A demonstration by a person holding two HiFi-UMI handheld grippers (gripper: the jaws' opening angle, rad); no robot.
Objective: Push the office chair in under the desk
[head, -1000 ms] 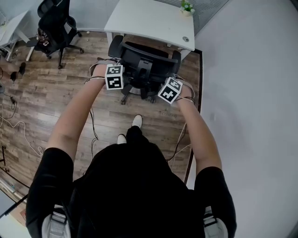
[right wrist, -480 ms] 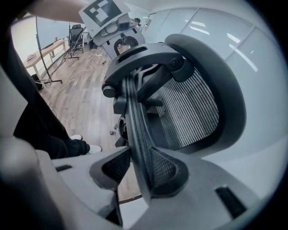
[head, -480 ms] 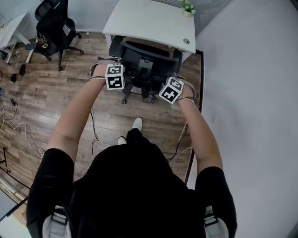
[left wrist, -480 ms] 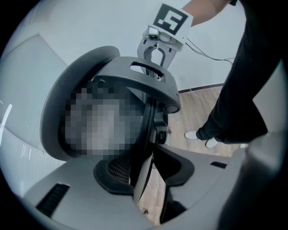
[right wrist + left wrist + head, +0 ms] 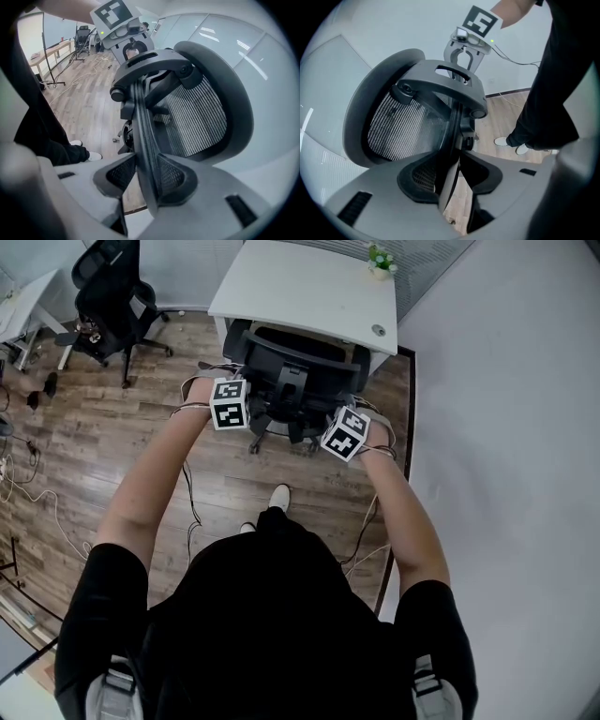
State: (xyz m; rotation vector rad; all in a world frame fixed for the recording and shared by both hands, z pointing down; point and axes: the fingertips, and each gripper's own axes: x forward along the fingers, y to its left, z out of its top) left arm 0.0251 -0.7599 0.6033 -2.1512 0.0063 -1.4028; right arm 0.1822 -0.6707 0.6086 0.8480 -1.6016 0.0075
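A black mesh office chair [image 5: 298, 360] stands partway under the white desk [image 5: 309, 287], its backrest toward me. My left gripper [image 5: 242, 381] holds the backrest's left edge and my right gripper [image 5: 352, 399] its right edge. In the left gripper view the jaws [image 5: 450, 180] are shut on the thin rim of the backrest [image 5: 403, 122]. The right gripper [image 5: 145, 180] is likewise shut on the backrest [image 5: 197, 117] rim. Each gripper view shows the other gripper at the rim's far end.
A second black chair [image 5: 108, 287] and another desk [image 5: 19, 306] stand at the far left. Cables [image 5: 37, 484] lie on the wood floor. A small plant [image 5: 378, 257] sits at the desk's back corner. A grey wall [image 5: 506, 427] runs along the right. My shoes [image 5: 279, 495] are behind the chair.
The chair has rolled away from me, further under the desk, with both grippers still on its backrest. My feet have followed it.
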